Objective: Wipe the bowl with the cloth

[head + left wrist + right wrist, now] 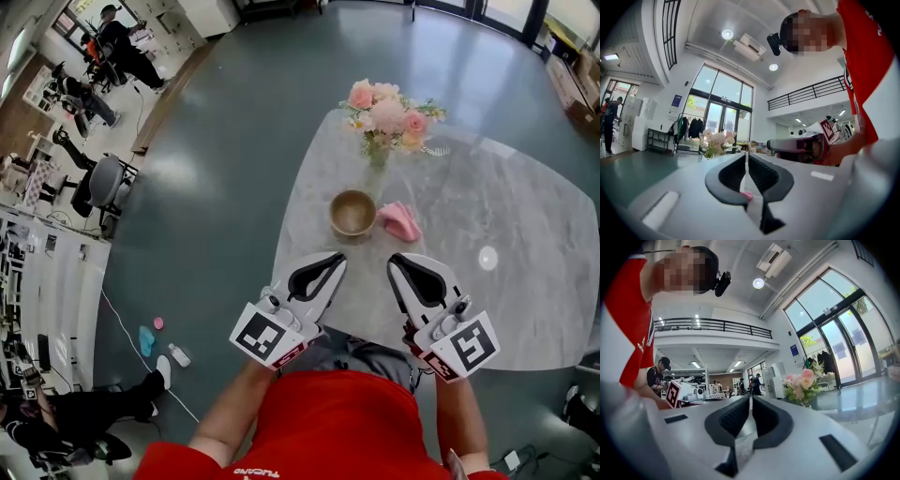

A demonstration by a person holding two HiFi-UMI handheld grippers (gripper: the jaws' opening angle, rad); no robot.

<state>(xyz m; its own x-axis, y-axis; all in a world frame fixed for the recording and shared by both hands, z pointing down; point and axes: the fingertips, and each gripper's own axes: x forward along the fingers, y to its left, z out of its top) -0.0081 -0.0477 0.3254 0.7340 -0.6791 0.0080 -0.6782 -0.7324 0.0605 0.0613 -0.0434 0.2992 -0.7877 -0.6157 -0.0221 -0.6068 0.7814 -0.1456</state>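
Observation:
A tan bowl [352,212] stands upright on the marble table [525,244], with a crumpled pink cloth [401,220] lying just to its right. My left gripper [334,262] rests near the table's front edge, below and left of the bowl, jaws shut with nothing in them. My right gripper [397,262] lies beside it, below the cloth, also shut and empty. In the left gripper view the left gripper [746,164] has its jaws pressed together, and a sliver of the pink cloth [747,195] shows low between them. The right gripper [750,406] shows jaws meeting in the right gripper view.
A vase of pink flowers [386,117] stands behind the bowl. A small white disc [487,258] lies on the table at the right. The floor at left holds chairs [103,183] and small items [148,339]. People are at the room's far left.

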